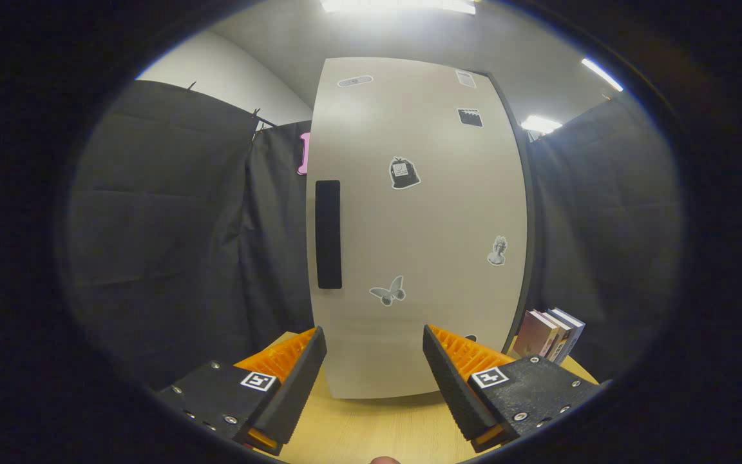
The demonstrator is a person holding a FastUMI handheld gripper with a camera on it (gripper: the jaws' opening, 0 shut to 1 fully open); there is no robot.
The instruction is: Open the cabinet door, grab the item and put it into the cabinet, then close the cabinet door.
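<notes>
While the claw (374, 377) hangs low over the table (377, 428), its two fingers (297, 380) are spread wide apart and grasp nothing; bare wood shows in the gap between them. Straight ahead of the fingers, a short way beyond their tips, stands the cabinet (416, 225), a tall pale box resting on the table. Its door (435, 309) is shut and faces the claw squarely. A dark upright handle (328, 234) sits near the door's left edge, above and slightly inward of the left finger. Small stickers dot the door: a butterfly (388, 291) just above the gap between the fingers, a bag shape (404, 173) higher up, a bust (498, 251) toward the right edge, and a few more near the top. Beyond the right finger, just beside the cabinet's right side, several books (550, 335) stand upright on the table, close together. Dark cloth (171, 238) hangs behind the cabinet on both sides, with ceiling lights (542, 124) above.
</notes>
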